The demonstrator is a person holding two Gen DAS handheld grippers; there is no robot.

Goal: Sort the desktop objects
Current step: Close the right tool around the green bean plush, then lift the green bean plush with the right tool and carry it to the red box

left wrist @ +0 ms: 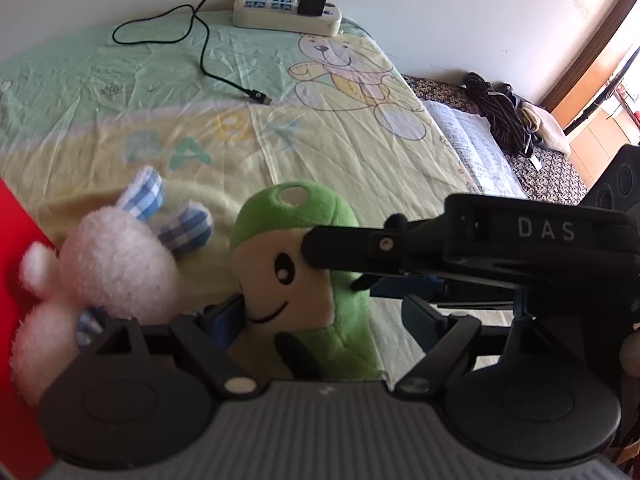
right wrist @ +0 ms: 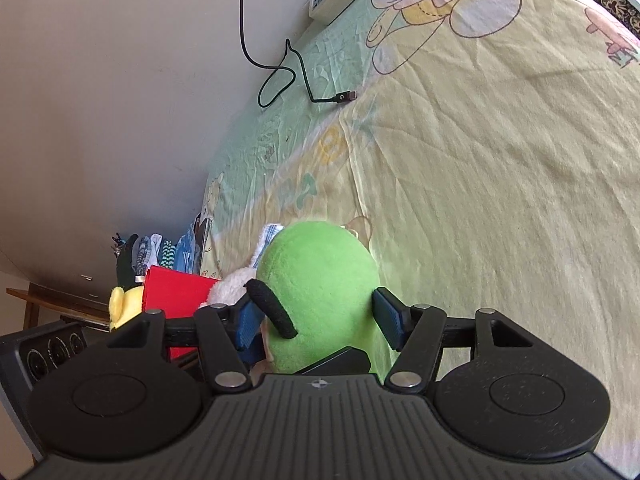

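A green plush toy (left wrist: 288, 208) with a cream smiling face lies on the yellow-green sheet (left wrist: 360, 140). My right gripper (left wrist: 334, 266) comes in from the right and is shut on it. In the right wrist view both blue pads (right wrist: 390, 324) press the sides of the green plush toy (right wrist: 320, 268), with the right gripper (right wrist: 320, 326) closed around it. My left gripper (left wrist: 324, 320) is open and straddles the toy from below; its right finger stands apart from it. A white plush rabbit (left wrist: 116, 256) with blue checked ears lies just left of the toy.
A red box (left wrist: 16, 264) sits at the left edge beside the rabbit, and a yellow plush (right wrist: 124, 304) shows behind the red box (right wrist: 176, 292). A power strip (left wrist: 286, 10) and a black cable (left wrist: 204, 52) lie by the wall. An open book (left wrist: 476, 140) and dark clothes (left wrist: 500, 112) lie at the right.
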